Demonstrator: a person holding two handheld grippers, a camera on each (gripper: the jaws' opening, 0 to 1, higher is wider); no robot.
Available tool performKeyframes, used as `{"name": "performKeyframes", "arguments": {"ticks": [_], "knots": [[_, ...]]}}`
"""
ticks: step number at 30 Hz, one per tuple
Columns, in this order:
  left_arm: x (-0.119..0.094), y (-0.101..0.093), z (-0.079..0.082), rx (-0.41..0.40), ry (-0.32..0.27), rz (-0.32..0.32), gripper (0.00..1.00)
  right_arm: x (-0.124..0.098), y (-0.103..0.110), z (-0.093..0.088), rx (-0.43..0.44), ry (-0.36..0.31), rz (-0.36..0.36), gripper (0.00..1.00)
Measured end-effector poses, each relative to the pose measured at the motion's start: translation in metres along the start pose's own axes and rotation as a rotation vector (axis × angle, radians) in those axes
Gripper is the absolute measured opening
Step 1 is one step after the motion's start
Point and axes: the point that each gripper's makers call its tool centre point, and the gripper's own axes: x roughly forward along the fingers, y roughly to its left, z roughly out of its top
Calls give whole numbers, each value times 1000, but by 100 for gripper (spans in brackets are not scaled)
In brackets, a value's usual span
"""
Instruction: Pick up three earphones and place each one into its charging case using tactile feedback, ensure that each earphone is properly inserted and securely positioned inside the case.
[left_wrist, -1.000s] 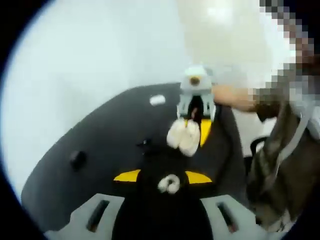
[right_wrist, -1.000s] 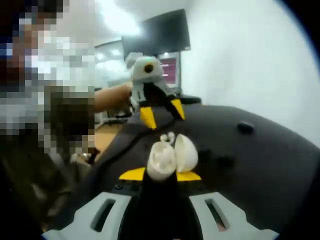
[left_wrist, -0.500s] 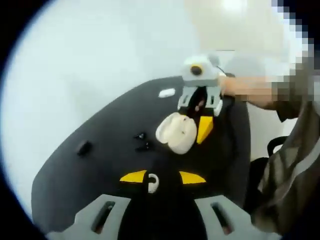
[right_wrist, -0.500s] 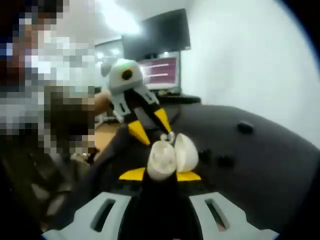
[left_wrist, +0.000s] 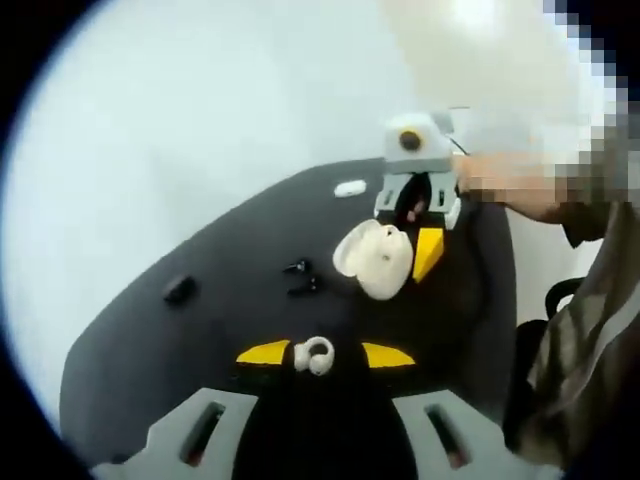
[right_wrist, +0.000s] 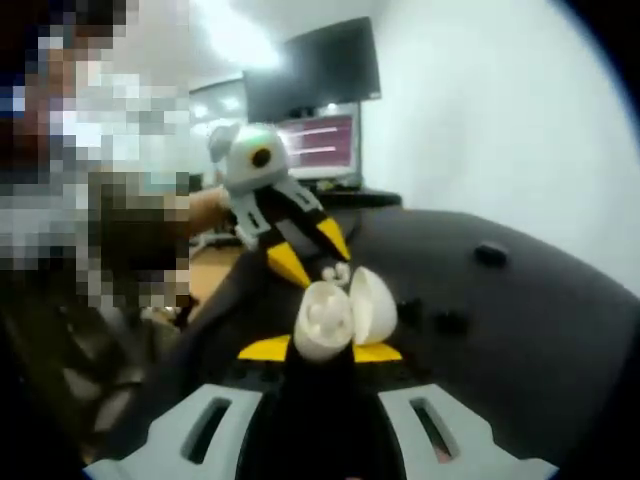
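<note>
Left gripper (left_wrist: 325, 354) clenches a white earphone (left_wrist: 315, 355); right gripper (right_wrist: 320, 349) grasps the open case (right_wrist: 338, 315); a monitor (right_wrist: 322, 140) sits upper centre in the right gripper view

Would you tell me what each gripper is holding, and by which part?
Left gripper pinches a white earphone at its tips. Right gripper clamps the open charging case by its lower end.

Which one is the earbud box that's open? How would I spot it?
Find the black table. Above it, the right gripper holds up a white case, egg-shaped, lid open like a shell. The other bits on the table are small dark earbuds and a flat white case; this one is big, round and in the air.
</note>
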Motion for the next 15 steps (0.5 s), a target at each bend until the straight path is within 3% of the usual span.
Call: {"name": "performKeyframes", "arguments": {"ticks": [3,7,9,12,15], "knots": [[-2,2,0,-1,-4,11,23,0,0,0,0,0,0,22],[-5,1,17,-1,-46,26,21,0,0,0,-1,1,0,22],[-2,-4,22,13,-40,24,21,0,0,0,-1,1,0,22],[5,-4,18,68,-4,53,21,0,0,0,-2,0,1,22],[9,-6,11,48,8,43,21,-1,0,0,-2,0,1,22]]}}
